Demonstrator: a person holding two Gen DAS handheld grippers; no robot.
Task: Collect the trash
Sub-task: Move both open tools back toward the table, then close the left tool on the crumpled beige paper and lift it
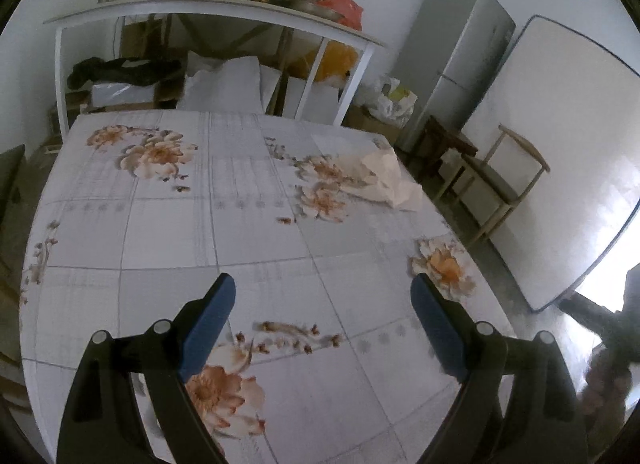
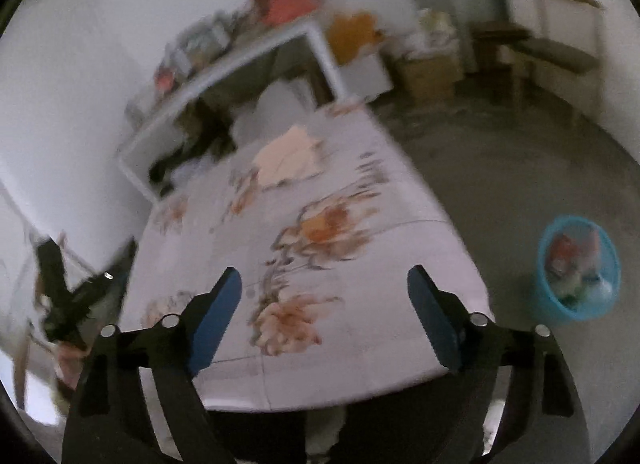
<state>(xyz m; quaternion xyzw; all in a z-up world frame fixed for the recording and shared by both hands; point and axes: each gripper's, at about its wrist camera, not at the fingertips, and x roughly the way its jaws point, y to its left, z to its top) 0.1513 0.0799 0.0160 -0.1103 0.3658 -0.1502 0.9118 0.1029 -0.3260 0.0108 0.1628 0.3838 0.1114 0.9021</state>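
- Trash remained on the flowered table [image 1: 168,232]: a crumpled sheet of pale paper [image 1: 384,180] lay near the far right edge, well apart from both grippers.
- Left gripper [image 1: 323,304] hovered over the near end of the table, its blue pads spread wide with nothing between them.
- Right gripper [image 2: 325,296] hung over the near right corner, jaws apart and empty; its view was blurred, and the same paper [image 2: 288,156] showed toward the far end.
- Blue bin [image 2: 578,268], already holding scraps, stood on the floor to the right of the table, clear of it.
- Judged from this, the step in hand was the reach toward the last visible piece on the table.
- Next move would call for carrying a gripper across to the far right edge, closing on the loose paper without dragging the cloth, then bringing it over the bin.
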